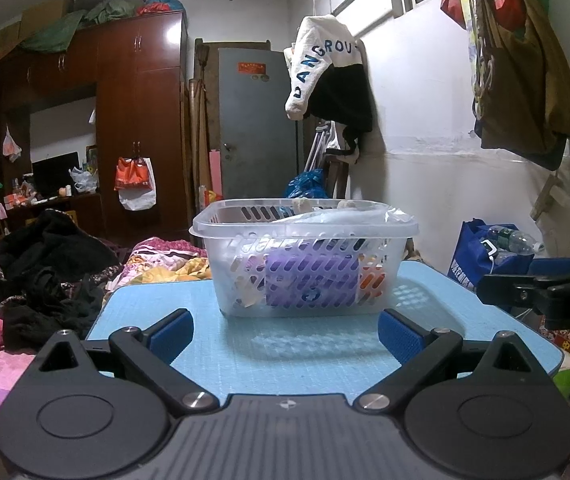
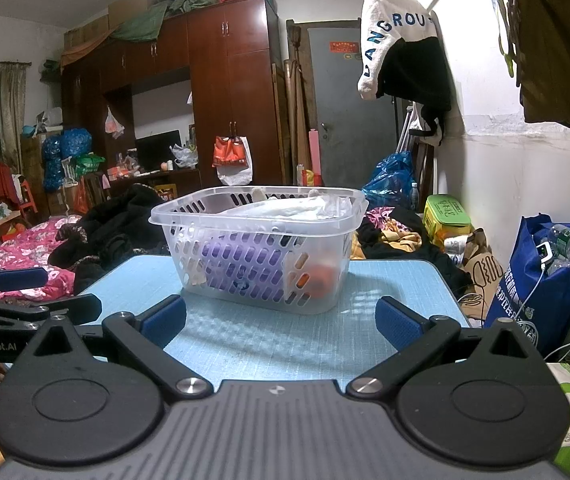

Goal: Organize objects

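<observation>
On a pale blue table point(image 1: 317, 360), near its far edge, sits a clear perforated plastic basket point(image 1: 305, 264). Through its slotted walls a purple box point(image 1: 311, 282) shows in the middle, with something orange point(image 2: 319, 274) beside it toward the basket's right end. Crinkled clear plastic wrapping point(image 2: 305, 206) lies on top, reaching the rim. The tabletop around the basket looks bare, so the sorting appears largely done; whether anything remains to be gathered cannot be told from these views.

Both tools hover at the near side of the table, facing the basket and apart from it. The left gripper point(image 1: 285, 330) has its blue-padded fingers spread wide with nothing between them. The right gripper point(image 2: 281, 320) is likewise spread and empty, just beside the left one.

Beyond the table lie a bed heaped with dark clothes point(image 1: 41, 276), a tall wooden wardrobe point(image 1: 141, 120) and a grey door point(image 1: 259, 124).
</observation>
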